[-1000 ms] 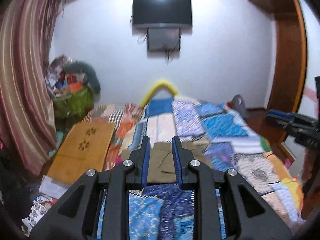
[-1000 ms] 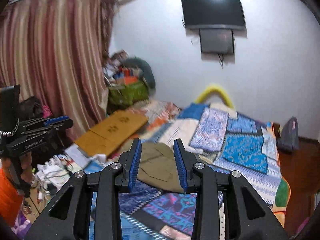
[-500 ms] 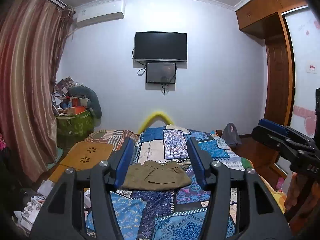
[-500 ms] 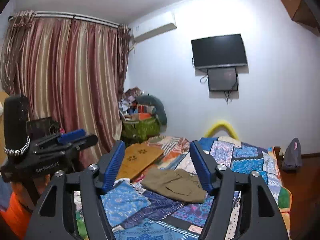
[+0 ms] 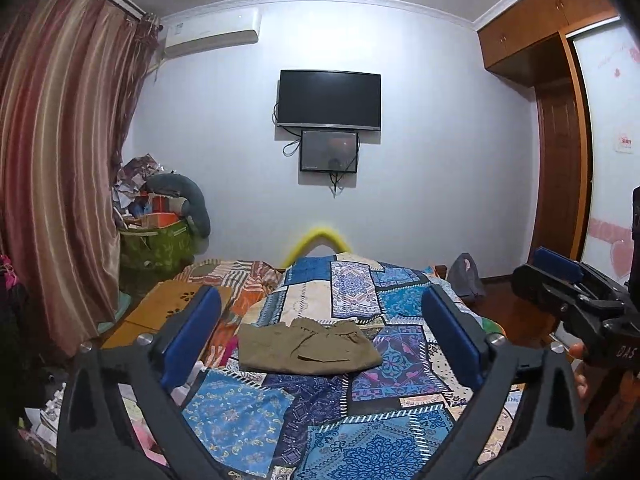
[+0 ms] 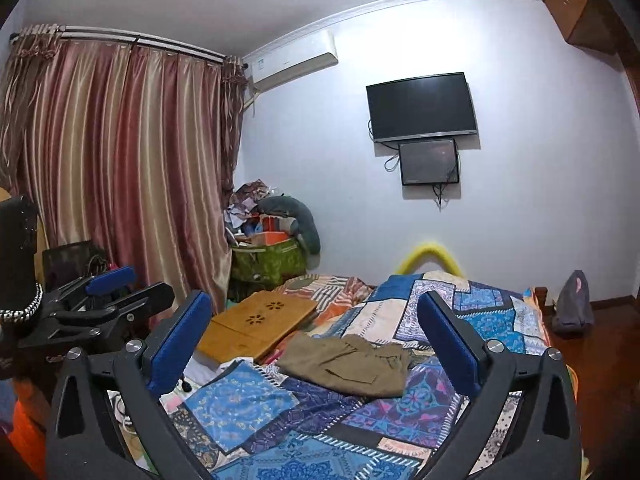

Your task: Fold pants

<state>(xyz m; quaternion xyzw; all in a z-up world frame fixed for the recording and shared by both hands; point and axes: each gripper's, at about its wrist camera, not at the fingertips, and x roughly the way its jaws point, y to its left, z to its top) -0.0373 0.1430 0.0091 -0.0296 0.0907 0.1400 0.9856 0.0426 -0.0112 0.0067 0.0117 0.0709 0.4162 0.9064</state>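
Olive-khaki cotton pants [image 5: 308, 346] lie folded on the patchwork quilt bed [image 5: 360, 432], long axis crosswise, ahead of both released grippers, left gripper [image 5: 320, 340] and right gripper [image 6: 316, 344], neither clearly nearer.

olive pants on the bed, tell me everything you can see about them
The olive pants are a khaki-green woven fabric, already folded into a compact, roughly rectangular bundle. A gathered waistband shows along the far edge and a pocket flap sits on the top layer. They lie flat with a few wrinkles on the patchwork quilt, just right of the wooden lap desk. Nothing grips them: both the left gripper and right gripper are open and held back, clear of the cloth.
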